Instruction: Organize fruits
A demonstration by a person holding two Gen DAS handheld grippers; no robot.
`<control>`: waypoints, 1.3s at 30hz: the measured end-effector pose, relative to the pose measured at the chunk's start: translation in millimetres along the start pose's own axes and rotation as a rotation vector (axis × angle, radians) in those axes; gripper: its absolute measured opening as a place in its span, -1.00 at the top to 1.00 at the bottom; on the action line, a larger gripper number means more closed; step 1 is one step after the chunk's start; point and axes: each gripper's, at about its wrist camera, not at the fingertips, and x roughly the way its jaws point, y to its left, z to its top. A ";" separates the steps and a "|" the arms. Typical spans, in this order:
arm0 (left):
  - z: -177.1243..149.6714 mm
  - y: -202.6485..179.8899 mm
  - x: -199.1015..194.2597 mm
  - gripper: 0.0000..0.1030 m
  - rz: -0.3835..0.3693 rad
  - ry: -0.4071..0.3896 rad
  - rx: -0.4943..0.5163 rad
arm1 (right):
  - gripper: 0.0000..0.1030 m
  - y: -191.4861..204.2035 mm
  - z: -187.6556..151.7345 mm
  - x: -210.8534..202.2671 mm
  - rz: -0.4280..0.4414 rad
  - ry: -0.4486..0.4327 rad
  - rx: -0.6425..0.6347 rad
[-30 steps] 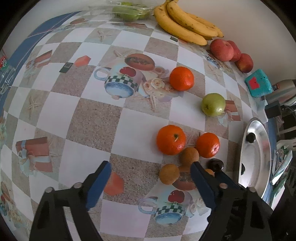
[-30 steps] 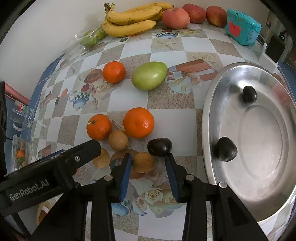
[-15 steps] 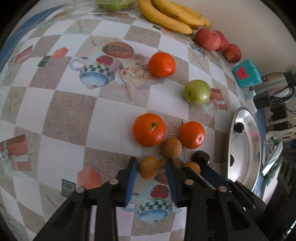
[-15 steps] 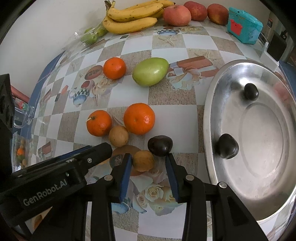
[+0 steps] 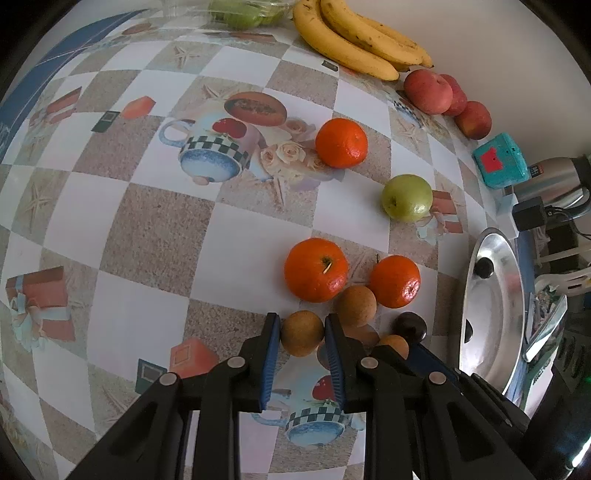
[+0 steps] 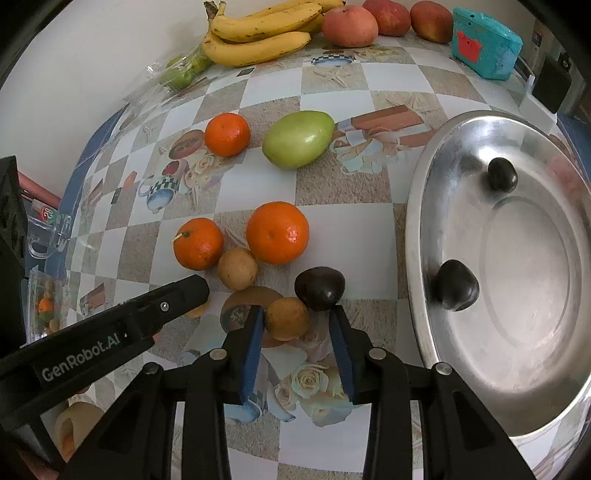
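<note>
A small brown round fruit (image 5: 301, 333) is clamped between the blue pads of the left gripper (image 5: 301, 334), low over the checkered tablecloth (image 5: 155, 236). A second small brown fruit (image 6: 287, 318) lies between the jaws of the right gripper (image 6: 295, 325), which are closing; the left pad touches it, while a gap shows at the right pad, so it is not yet squeezed.

The steel tray (image 6: 417, 236) is taken as landmark. Two dark plums (image 6: 457, 285) (image 6: 501, 174) lie inside it, one by its near left wall and one toward its far side. Just left of the tray, on the cloth, a third dark plum (image 6: 320, 288) is seen, touching the fruit at the right gripper. Further left of the tray a third brown fruit (image 6: 237, 268) sits between two tangerines (image 6: 277, 232) (image 6: 198, 243) and appears to touch both. Beyond these, away from the tray, a green mango (image 6: 298, 139) and a third tangerine (image 6: 226, 134) lie apart. Along the wall behind the tray, a bunch of bananas (image 6: 258, 37), three red apples (image 6: 349, 26) and a teal box (image 6: 485, 44) are lined up. A clear bag of green fruit (image 6: 183, 70) lies left of the bananas.
</note>
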 end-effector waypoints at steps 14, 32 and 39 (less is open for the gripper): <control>1.2 -1.8 -0.5 0.48 0.023 -0.012 0.000 | 0.48 5.1 0.6 3.0 0.028 0.012 -0.017; 2.0 -3.4 -42.9 0.48 0.015 -0.162 -0.005 | 0.48 3.2 4.9 -35.6 0.070 -0.107 -0.011; -1.1 -21.0 -48.3 0.48 0.003 -0.199 0.038 | 0.48 -18.3 9.0 -48.2 0.026 -0.150 0.042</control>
